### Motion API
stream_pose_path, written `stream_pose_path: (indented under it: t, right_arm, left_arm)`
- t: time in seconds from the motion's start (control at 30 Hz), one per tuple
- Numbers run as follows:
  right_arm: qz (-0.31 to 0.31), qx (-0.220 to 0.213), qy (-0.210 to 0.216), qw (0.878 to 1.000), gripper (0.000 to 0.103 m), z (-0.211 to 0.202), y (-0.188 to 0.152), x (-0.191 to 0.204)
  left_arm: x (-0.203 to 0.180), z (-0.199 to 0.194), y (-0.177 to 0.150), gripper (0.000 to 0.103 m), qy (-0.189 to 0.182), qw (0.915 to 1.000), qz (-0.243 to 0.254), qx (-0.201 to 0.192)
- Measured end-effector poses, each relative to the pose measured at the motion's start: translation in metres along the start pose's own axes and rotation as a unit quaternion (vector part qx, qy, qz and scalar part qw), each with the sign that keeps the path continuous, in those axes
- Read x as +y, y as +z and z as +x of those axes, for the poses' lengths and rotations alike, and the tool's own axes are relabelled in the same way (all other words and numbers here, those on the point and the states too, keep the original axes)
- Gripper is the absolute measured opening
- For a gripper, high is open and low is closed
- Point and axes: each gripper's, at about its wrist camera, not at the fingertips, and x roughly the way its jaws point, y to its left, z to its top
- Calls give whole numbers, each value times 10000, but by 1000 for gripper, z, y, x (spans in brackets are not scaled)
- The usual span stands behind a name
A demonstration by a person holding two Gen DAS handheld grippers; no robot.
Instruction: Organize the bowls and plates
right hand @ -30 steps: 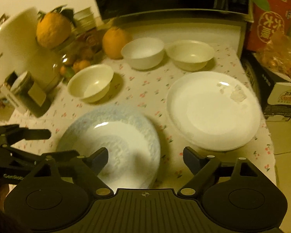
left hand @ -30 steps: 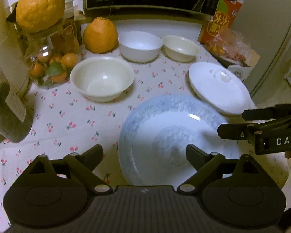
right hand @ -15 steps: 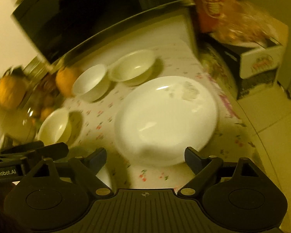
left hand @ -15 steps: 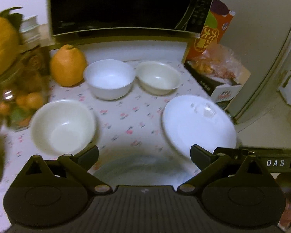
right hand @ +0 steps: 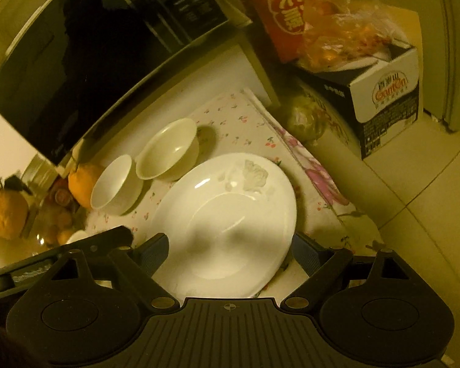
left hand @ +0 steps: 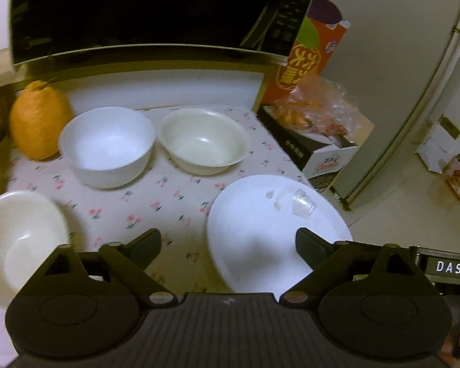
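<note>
Both grippers have swung off the blue plate toward the white plate (right hand: 227, 227) at 3 o'clock on the bench (left hand: 168, 196), right gripper (right hand: 230, 251) fingers released astride it; stiff, slick, breakable, best pinched at its near rim.

Two bowls (left hand: 107, 145) (left hand: 203, 139) sit side by side behind the plate (left hand: 273, 230).
</note>
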Motion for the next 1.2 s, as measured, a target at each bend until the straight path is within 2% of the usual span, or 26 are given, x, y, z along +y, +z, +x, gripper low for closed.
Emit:
stream_pose_path:
  t: [0.07,0.13,0.23,0.4,0.53,0.73,0.9,1.2]
  right_arm:
    - [125,-51,82,9999,89,2,0,-4]
    - [225,-77,140,9996,89,4,1,-7]
    - [386,-153,66,9991,82,5,1,-11]
    - [544,-118,-200,9982,53,13,1,-22]
    - [601,-45,-294,9977,41,21,-1,-27]
    - [441,-32,-407,9982,32,27,-4,-24]
    - [411,-80,-512,9978,19,25,-4,-26]
    - [235,-173,-287,9992,19,14,1,-16]
  left_arm:
    - [0,9,0,80,-75,10000,24,55]
    - [2,16,0,69,-108,9999,-8,129]
    - [6,26,-1,54,-200,9994,-128,242]
    - [16,37,-3,34,-244,9977,-500,388]
    - [24,42,-5,18,-246,9961,-715,457]
    - [28,45,-8,13,-269,9955,-782,453]
    - [26,44,-8,12,-200,9958,-777,443]
    - [26,32,-8,11,-65,9963,-799,298]
